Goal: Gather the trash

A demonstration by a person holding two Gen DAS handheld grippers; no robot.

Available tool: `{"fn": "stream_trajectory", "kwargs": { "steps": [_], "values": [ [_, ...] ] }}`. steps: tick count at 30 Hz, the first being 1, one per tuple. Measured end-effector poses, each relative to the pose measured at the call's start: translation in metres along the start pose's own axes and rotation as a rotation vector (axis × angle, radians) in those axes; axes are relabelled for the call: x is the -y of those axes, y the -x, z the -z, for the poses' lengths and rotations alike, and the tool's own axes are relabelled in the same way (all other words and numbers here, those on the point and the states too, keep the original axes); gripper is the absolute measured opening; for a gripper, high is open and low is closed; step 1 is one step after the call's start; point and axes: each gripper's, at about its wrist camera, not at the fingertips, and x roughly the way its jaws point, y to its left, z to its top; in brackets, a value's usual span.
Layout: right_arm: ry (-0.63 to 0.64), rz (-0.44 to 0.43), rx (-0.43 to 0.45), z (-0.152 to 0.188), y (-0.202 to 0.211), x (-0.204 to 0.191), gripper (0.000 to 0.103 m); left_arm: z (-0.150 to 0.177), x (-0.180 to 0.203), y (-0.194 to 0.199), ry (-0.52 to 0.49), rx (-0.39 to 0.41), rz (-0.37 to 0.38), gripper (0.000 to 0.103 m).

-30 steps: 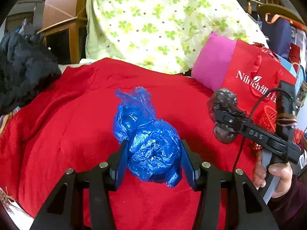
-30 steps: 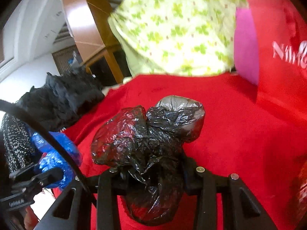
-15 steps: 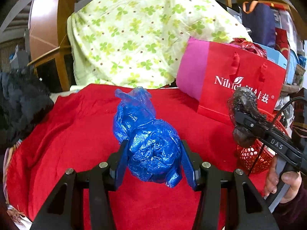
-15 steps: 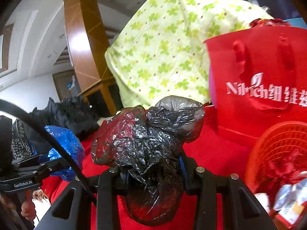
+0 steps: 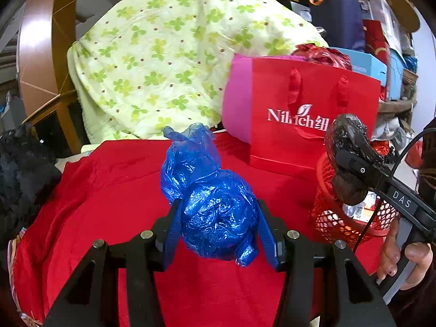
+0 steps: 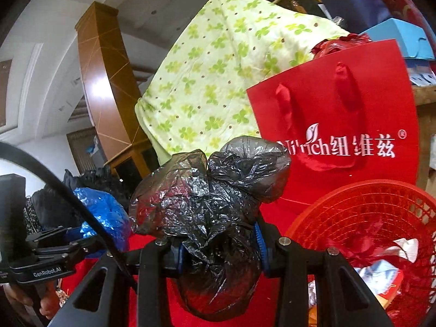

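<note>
Trash sits in both grippers, one ball in each, and both have come closer to the red basket (image 6: 376, 218). A second ago the basket was hardly in sight. Now it fills the 4 o'clock corner of the right wrist view, and it shows at 3 o'clock in the left wrist view. That means the carrying is nearly done, and I think the drop comes next.

Behind it all lies the green quilt (image 5: 174, 54) at 12 o'clock. The red cloth (image 5: 109, 190) spreads under everything. The red bag (image 5: 313, 103) stands just behind the basket, at 2 o'clock.

The basket already has some papers in it.

The blue ball (image 5: 218, 218) of crumpled plastic is in the left gripper (image 5: 219, 227). Its jaws are partly closed and squeeze the ball from both sides.

The black ball (image 6: 212, 204) is in the right gripper (image 6: 220, 248). Its jaws are closed tighter and pinch the ball's lower part. The black ball is up in the air just beside the basket's rim, at about 9 o'clock from it. The blue ball is farther from the basket.
</note>
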Motion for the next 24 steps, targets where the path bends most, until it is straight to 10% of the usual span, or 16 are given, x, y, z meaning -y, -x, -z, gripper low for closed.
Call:
{"fn": "stream_trajectory", "kwargs": {
  "steps": [24],
  "values": [
    [-0.074, 0.034, 0.056, -0.005, 0.034, 0.036, 0.041, -0.013, 0.056, -0.004, -0.094, -0.002, 0.061, 0.054]
  ]
}}
